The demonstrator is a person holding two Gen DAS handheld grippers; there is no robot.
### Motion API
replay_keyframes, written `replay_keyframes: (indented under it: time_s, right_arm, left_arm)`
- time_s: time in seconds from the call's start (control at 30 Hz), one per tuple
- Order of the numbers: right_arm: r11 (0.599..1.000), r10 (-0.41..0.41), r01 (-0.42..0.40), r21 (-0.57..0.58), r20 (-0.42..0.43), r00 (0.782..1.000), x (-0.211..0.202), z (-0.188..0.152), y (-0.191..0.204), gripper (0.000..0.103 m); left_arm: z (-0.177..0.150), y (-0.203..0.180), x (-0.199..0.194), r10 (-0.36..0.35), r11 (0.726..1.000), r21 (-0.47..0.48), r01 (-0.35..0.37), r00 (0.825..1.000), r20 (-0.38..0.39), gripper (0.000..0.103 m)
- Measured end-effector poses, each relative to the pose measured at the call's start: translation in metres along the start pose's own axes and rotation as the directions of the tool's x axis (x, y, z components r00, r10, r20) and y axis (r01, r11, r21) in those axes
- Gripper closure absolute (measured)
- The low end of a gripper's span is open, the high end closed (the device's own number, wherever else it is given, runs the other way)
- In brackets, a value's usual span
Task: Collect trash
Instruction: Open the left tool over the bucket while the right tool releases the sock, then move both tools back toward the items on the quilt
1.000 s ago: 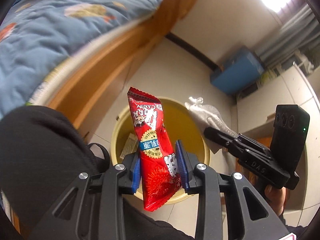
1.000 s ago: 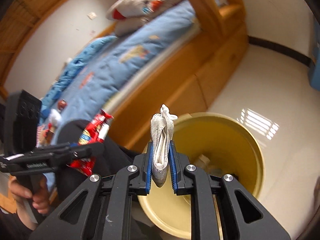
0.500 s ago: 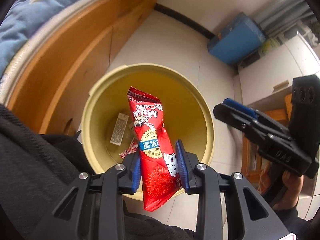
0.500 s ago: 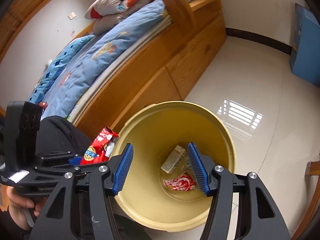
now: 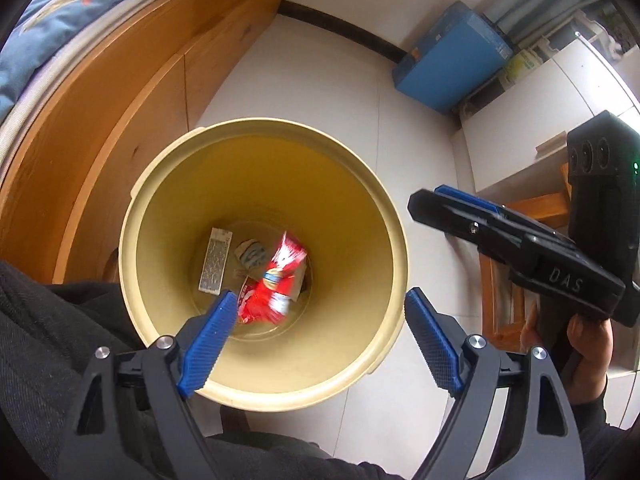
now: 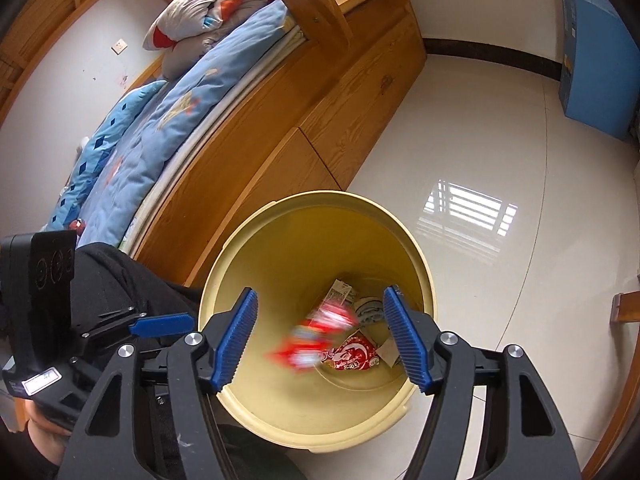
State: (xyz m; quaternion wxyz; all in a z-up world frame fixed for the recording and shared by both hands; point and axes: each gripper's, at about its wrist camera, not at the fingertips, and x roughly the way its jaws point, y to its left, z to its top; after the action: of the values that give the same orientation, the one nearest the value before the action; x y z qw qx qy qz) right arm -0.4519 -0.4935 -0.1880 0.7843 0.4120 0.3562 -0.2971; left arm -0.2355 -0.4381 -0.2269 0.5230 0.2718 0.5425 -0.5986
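Both your grippers, left (image 5: 316,336) and right (image 6: 324,340), hang wide open over the bin (image 5: 400,248) with nothing between the jaws. Red wrapper (image 5: 276,284) is inside, blurred, among other trash.

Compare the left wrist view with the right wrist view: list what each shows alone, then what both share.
Left wrist only: the white cabinet and the hand holding the right gripper. Right wrist only: the folded quilt on the bed and the window reflection on the floor. Both: the yellow bin, the blurred red candy wrapper inside, the blue box, open jaws.
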Motion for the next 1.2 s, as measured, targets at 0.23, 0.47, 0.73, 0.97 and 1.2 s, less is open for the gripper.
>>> replay_keyframes:
  time_s: [0.23,0.47,0.73,0.97,1.2]
  right_arm:
    - [0.999,0.021,-0.021,-0.033,-0.021,1.000,0.007,-0.001,0.013,0.037]
    - [0.997,0.050,-0.050,-0.060,-0.008,0.999,0.006,0.003,0.030,0.037]
    - [0.969,0.153,-0.140,-0.205,0.049,0.987,-0.001,0.026,0.099,0.036]
    - [0.879,0.336,-0.301,-0.369,0.032,0.941,0.010,0.047,0.200,0.033]
    - [0.721,0.494,-0.478,-0.501,-0.112,0.862,0.042,0.043,0.324,0.028]
  left_arm:
    - [-0.004,0.002,-0.016,0.042,0.999,0.010,-0.042,0.998,0.041,0.018]
    - [-0.005,0.018,-0.053,0.079,0.997,-0.028,-0.076,0.986,0.147,0.018]
    - [-0.022,0.047,-0.153,0.184,0.982,-0.112,-0.154,0.918,0.351,0.013]
    - [-0.068,0.102,-0.241,0.394,0.909,-0.326,-0.261,0.797,0.458,0.009]
    - [-0.129,0.165,-0.301,0.625,0.754,-0.539,-0.377,0.663,0.411,0.008]
